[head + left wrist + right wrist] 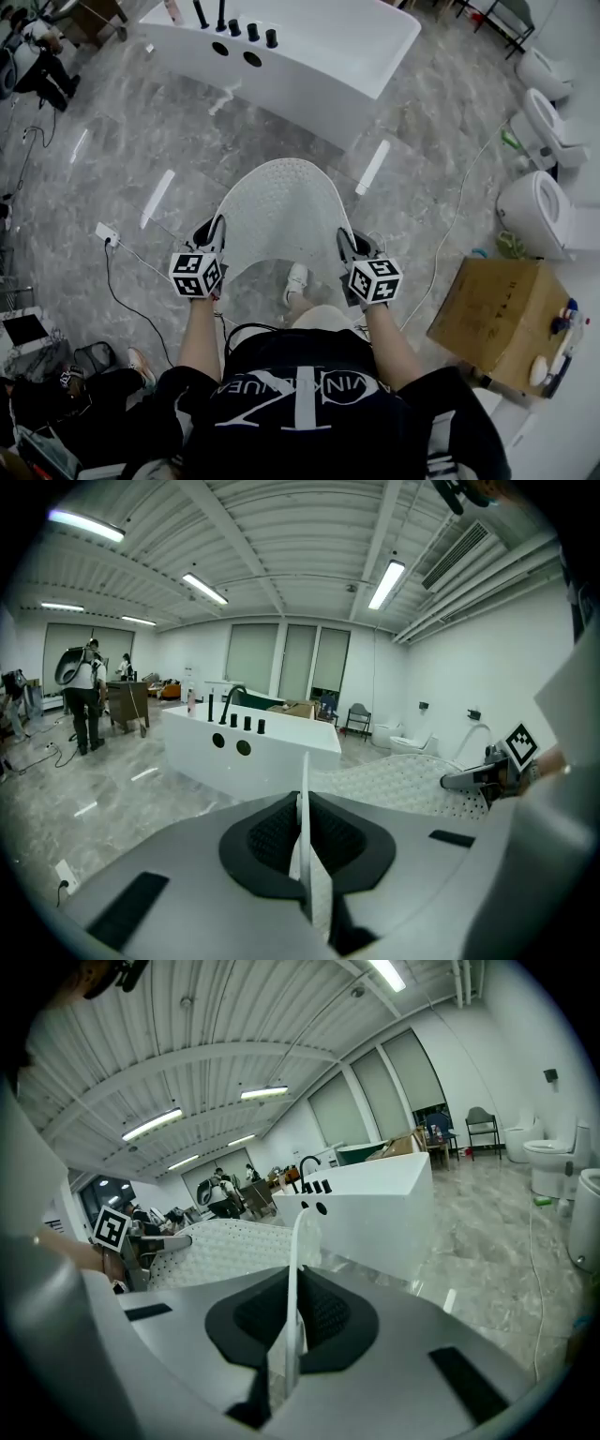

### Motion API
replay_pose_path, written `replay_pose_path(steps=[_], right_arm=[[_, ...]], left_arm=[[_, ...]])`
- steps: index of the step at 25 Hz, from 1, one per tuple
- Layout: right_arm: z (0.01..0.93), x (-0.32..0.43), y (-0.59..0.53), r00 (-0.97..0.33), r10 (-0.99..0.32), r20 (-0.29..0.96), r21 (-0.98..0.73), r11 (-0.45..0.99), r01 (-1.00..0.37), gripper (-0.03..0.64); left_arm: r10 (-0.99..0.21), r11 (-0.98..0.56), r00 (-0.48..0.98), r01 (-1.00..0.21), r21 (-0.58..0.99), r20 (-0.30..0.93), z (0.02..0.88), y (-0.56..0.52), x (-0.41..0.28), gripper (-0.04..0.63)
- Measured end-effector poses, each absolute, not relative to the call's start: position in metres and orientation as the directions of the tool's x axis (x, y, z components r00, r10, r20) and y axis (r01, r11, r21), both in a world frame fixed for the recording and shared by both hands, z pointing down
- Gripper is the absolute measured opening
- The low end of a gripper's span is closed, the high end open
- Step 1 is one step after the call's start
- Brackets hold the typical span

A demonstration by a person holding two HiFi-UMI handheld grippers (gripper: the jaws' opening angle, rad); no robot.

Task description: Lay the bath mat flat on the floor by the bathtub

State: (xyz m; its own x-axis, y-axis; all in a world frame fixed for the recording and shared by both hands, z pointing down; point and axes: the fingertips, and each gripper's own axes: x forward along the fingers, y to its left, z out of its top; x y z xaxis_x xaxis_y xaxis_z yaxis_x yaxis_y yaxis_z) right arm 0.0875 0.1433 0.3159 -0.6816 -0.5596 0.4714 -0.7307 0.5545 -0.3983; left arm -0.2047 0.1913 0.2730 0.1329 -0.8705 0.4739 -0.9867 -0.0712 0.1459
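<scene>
A white dotted bath mat (286,208) hangs stretched between my two grippers above the grey marble floor, its far rounded end toward the white bathtub (309,52). My left gripper (212,232) is shut on the mat's near left corner, my right gripper (348,242) on the near right corner. In the left gripper view the mat's edge (304,808) stands pinched between the jaws, with the bathtub (251,750) ahead and the other gripper (476,778) at right. In the right gripper view the mat's edge (292,1279) is likewise clamped, the bathtub (375,1206) beyond.
Toilets (547,204) line the right wall, with a cardboard box (497,309) in front of them. A power strip (106,232) and cables lie on the floor at left. My foot (296,278) shows under the mat. A person (37,56) stands at far left.
</scene>
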Motion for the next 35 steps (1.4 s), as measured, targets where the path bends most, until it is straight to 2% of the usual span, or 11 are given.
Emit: replay_pose_path(steps=[20, 35], right_arm=[[0.383, 0.069, 0.078, -0.597, -0.555, 0.58, -0.387, 0.457, -0.801, 0.028], [0.452, 0.061, 0.054, -0.434, -0.532, 0.727, -0.316, 0.302, -0.9, 0.028]], left_arm=[[-0.816, -0.165, 0.224, -0.974, 0.157, 0.532, 0.341, 0.072, -0.219, 0.025], [-0.616, -0.386, 0.39, -0.907, 0.17, 0.684, 0.435, 0.016, -0.197, 0.025]])
